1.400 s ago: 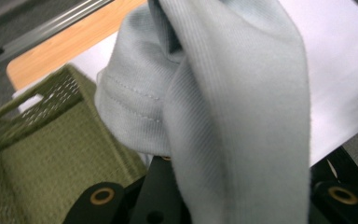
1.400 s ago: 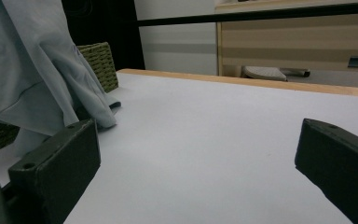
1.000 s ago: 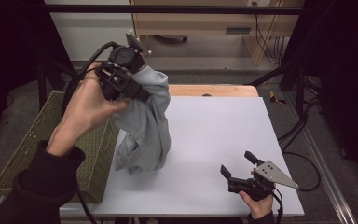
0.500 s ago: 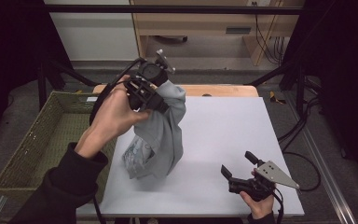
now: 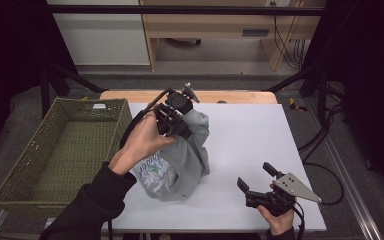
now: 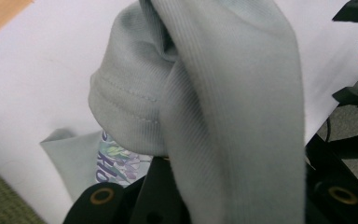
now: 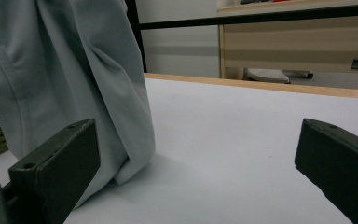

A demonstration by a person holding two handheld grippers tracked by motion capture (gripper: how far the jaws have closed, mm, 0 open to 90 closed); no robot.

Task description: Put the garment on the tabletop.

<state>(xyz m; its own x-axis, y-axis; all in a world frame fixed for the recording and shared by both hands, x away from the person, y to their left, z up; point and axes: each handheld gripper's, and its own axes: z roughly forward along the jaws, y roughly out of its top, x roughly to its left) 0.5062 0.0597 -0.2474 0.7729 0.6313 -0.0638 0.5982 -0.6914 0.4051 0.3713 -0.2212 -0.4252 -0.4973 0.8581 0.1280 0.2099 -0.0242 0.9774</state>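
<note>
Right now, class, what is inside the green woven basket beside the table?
The basket looks empty: its woven floor shows bare in the high view. The near wall hides a strip along its front edge.

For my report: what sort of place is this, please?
Probably a lab recording station: a white table in a black frame, loose cables behind, and a person holding a cabled claw.

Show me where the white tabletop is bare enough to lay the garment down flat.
The widest bare patch of the white tabletop lies between the hanging grey sweatshirt and the table's right edge, beyond the right hand-held gripper, which rests open near the front edge. The left part is crowded: the sweatshirt, held up by the left hand-held gripper, stands near the wicker basket.
</note>
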